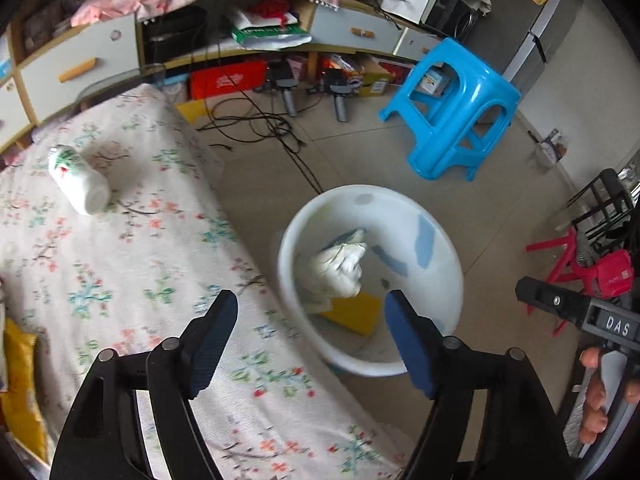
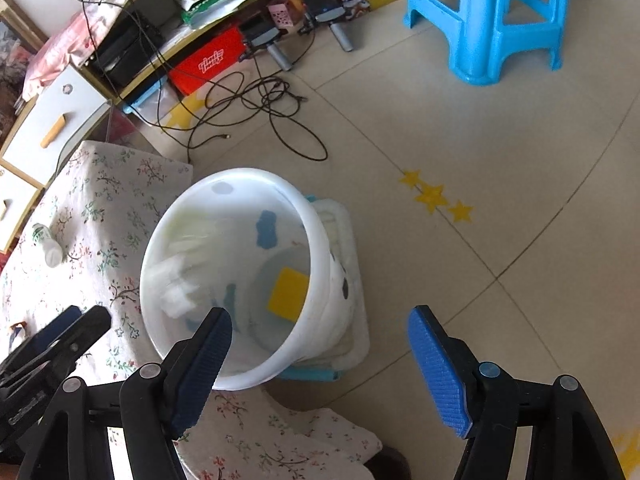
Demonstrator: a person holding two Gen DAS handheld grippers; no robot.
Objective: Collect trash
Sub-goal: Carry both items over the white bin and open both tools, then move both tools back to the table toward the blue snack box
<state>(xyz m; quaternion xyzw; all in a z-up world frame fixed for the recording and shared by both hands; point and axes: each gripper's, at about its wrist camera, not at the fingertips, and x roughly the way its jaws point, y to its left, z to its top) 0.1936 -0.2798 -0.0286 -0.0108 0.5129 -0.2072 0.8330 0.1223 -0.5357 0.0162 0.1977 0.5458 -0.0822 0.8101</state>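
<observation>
Trash already lies in the white bucket (image 1: 448, 264) ahead of the spread, empty left gripper (image 1: 310, 338): crumpled tissue (image 1: 340, 270), probably mid-fall, and a yellow piece (image 2: 288, 294). Right gripper (image 2: 320, 354) gapes empty too. Beyond the left jaw, a small white bottle (image 1: 78, 180) remains on the floral cloth (image 1: 132, 248).

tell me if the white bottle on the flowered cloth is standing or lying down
Lying down. The white bottle rests on its side on the flowered cloth, base end facing the left wrist camera.
</observation>
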